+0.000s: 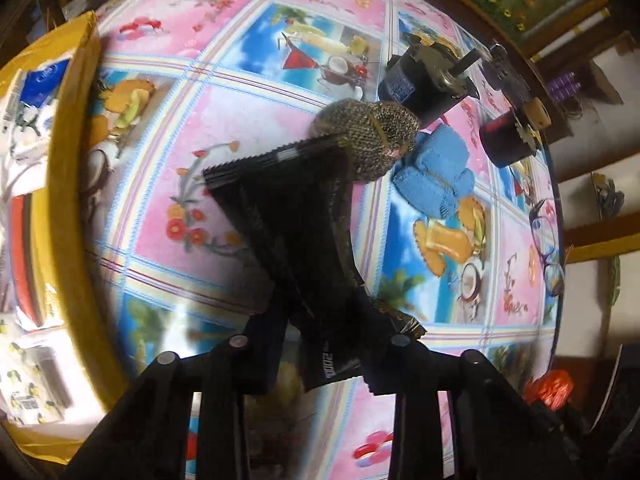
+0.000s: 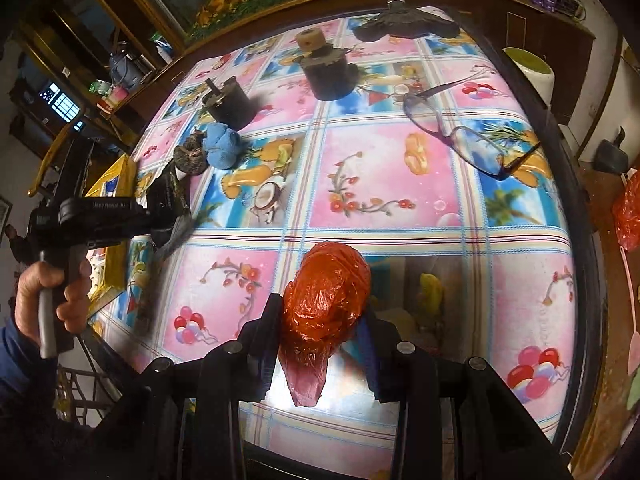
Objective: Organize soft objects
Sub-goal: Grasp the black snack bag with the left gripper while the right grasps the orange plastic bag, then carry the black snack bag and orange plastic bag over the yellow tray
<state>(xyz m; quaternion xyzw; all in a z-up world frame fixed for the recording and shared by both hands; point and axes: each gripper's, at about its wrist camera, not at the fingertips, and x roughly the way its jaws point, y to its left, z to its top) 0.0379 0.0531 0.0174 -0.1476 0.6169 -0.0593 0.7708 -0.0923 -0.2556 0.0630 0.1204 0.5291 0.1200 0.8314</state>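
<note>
Left gripper (image 1: 320,354) pinches black packet (image 1: 288,216) (right gripper (image 2: 316,354) grips red bag (image 2: 326,296))

The right gripper (image 2: 320,344) clamps a crumpled orange plastic bag (image 2: 326,296). Beyond the bag lie purple glasses (image 2: 460,128); far left of it, a blue cloth (image 2: 219,148)

We find the tablecloth (image 2: 384,184) centre open for passage. Two motors (image 2: 230,100), glasses (image 2: 460,128) and rolled cloths (image 2: 220,146) crowd its far edges.
</note>
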